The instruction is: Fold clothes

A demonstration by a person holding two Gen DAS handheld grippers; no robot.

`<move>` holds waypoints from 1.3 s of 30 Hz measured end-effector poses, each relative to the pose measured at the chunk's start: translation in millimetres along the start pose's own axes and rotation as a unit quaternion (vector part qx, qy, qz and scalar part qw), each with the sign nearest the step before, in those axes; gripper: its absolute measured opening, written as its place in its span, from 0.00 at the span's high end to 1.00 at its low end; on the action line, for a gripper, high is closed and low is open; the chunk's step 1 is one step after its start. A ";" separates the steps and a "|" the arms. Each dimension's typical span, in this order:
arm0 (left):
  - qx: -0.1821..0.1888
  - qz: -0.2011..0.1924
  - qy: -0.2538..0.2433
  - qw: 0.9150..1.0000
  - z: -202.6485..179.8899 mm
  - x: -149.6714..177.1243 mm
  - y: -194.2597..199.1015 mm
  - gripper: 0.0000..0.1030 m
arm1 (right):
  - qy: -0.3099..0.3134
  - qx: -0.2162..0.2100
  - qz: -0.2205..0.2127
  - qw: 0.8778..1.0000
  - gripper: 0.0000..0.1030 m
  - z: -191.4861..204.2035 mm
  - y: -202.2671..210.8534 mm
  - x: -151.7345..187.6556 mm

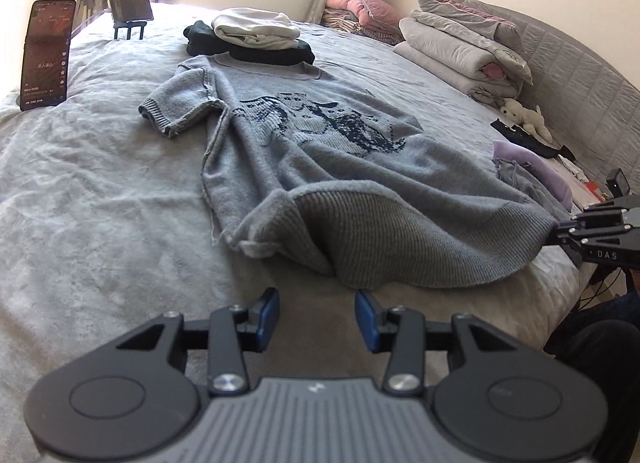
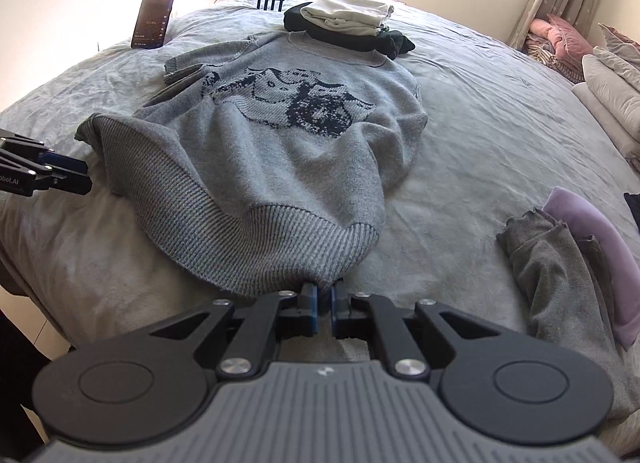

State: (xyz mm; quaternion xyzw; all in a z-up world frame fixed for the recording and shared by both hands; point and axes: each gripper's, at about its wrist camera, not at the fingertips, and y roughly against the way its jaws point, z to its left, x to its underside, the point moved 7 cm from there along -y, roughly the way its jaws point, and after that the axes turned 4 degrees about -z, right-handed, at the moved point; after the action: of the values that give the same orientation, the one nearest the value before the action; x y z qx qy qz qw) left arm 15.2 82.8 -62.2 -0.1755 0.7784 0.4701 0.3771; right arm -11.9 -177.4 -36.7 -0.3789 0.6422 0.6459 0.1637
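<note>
A grey knit sweater [image 1: 320, 151] [image 2: 280, 151] with a dark blue animal pattern lies face up on the grey bed [image 1: 100, 183], collar toward the far end. Its ribbed hem [image 2: 260, 247] is lifted and bunched at the near edge. My right gripper [image 2: 325, 291] is shut on the hem's right corner and pulls it taut; in the left wrist view the right gripper [image 1: 554, 235] shows at the right edge. My left gripper [image 1: 317, 299] stands open just short of the hem, with nothing between its blue pads; it also shows at the left edge [image 2: 86, 173] beside the hem's other end.
A folded stack of white and dark clothes [image 1: 256, 33] [image 2: 348, 17] sits beyond the collar. Two phones [image 1: 48, 55] [image 1: 132, 9] stand at the far left. A purple garment [image 2: 592, 247] and a grey one [image 2: 560, 271] lie at the right, with folded quilts [image 1: 460, 47] and a plush toy [image 1: 524, 117] by the headboard.
</note>
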 end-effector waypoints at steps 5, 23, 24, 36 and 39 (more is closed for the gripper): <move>0.002 -0.026 0.015 1.000 0.8 -6.9 0.8 0.58 | 0.000 -0.003 -0.002 1.000 0.93 1.2 -3.3 5.2; -0.045 -0.065 0.081 0.994 8.1 -19.9 34.3 0.98 | 0.020 0.001 -0.023 1.000 0.92 -6.0 9.1 0.1; -0.045 -0.064 0.084 0.993 8.6 -18.7 40.8 0.98 | 0.024 0.001 -0.025 0.999 0.92 -4.9 11.5 -0.8; -0.071 0.000 0.064 0.995 14.5 17.2 69.0 0.98 | 0.049 -0.016 -0.012 0.999 0.94 5.2 22.2 7.7; -0.086 0.023 0.057 0.994 20.1 28.4 60.7 0.98 | 0.032 -0.028 -0.001 0.999 0.94 1.4 21.5 12.5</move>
State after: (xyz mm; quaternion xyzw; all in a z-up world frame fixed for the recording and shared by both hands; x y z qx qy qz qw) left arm -33.0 132.7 -52.6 -0.2164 0.7590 0.5333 0.3045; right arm -35.5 -182.1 -30.5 -0.4050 0.6285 0.6505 0.1331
